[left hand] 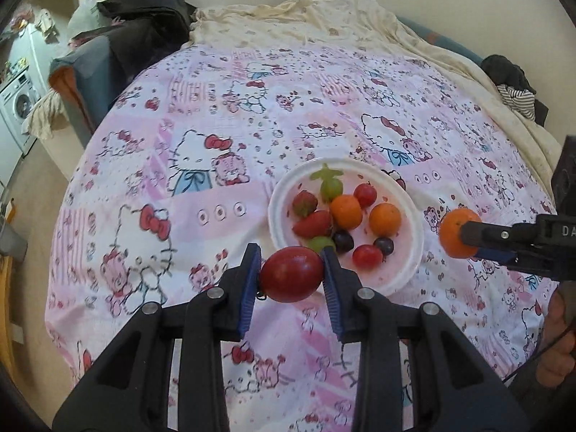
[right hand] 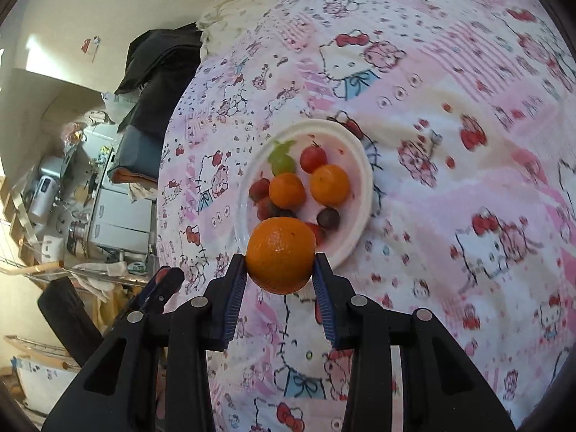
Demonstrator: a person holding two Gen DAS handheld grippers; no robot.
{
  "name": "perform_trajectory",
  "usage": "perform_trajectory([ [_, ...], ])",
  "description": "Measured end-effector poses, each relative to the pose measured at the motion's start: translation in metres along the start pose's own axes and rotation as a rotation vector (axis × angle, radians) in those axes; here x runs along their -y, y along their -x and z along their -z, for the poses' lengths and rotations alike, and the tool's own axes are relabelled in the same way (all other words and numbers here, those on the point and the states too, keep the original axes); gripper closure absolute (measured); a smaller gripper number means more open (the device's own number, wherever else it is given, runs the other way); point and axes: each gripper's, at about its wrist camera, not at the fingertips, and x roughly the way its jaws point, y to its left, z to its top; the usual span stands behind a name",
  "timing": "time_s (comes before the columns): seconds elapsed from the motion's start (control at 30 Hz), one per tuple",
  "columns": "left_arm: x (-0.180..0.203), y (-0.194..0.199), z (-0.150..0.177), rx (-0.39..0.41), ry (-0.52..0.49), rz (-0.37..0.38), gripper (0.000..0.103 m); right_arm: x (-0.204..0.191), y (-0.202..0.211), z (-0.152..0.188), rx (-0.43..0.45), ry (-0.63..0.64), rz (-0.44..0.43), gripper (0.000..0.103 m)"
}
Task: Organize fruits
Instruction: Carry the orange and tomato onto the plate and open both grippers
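Two grippers are each clamped on a fruit above a bed. Seen from the left wrist, the left gripper (left hand: 291,277) rises from the bottom centre of the frame, its blue-padded fingers (left hand: 250,280) pressed to both sides of a red plum (left hand: 291,279). The right gripper (left hand: 468,241) enters from the right edge at mid-height, lying sideways, closed on an orange (left hand: 455,234); part of the hand (left hand: 556,342) holding it shows at lower right. In the right wrist view the right gripper (right hand: 280,270) also rises from the bottom centre, the orange (right hand: 280,253) wedged between its pads, and the tip of the left gripper (right hand: 163,282) shows at lower left. A pink and white cartoon-cat bedsheet (left hand: 216,151) fills most of both frames, with a cream blanket (left hand: 324,18) along the top of the left view and dark clothes (left hand: 144,10) at upper left. A washing machine (left hand: 18,108) stands at the far left edge. A white plate (left hand: 403,194) lies on the sheet at the centre, just beyond the plum and to the left of the held orange. On it lie two more oranges (left hand: 384,219), strawberries (left hand: 313,223), red cherry tomatoes (left hand: 366,255), dark grapes (left hand: 342,240) and green grapes (left hand: 330,186).
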Motion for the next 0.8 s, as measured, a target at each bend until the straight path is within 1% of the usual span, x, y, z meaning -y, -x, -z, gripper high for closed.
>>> perform_trajectory([
  [0.17, 0.016, -0.028, -0.007, -0.040, -0.032, -0.001, 0.073, -0.001, -0.021, -0.015, -0.021, 0.039, 0.056, 0.064],
  [0.37, 0.031, -0.063, -0.002, -0.090, -0.063, 0.004, 0.073, 0.010, -0.038, -0.020, -0.058, 0.003, 0.065, 0.063],
  [0.43, 0.034, -0.074, 0.000, -0.108, -0.060, 0.003, 0.073, 0.014, -0.039, -0.020, -0.053, -0.008, 0.067, 0.062],
  [0.73, 0.038, -0.091, 0.002, -0.138, -0.052, 0.014, 0.072, 0.013, -0.038, -0.021, -0.050, -0.012, 0.055, 0.061],
  [0.8, 0.038, -0.093, 0.001, -0.152, -0.048, 0.016, 0.070, 0.014, -0.037, -0.022, -0.047, -0.016, 0.055, 0.060],
])
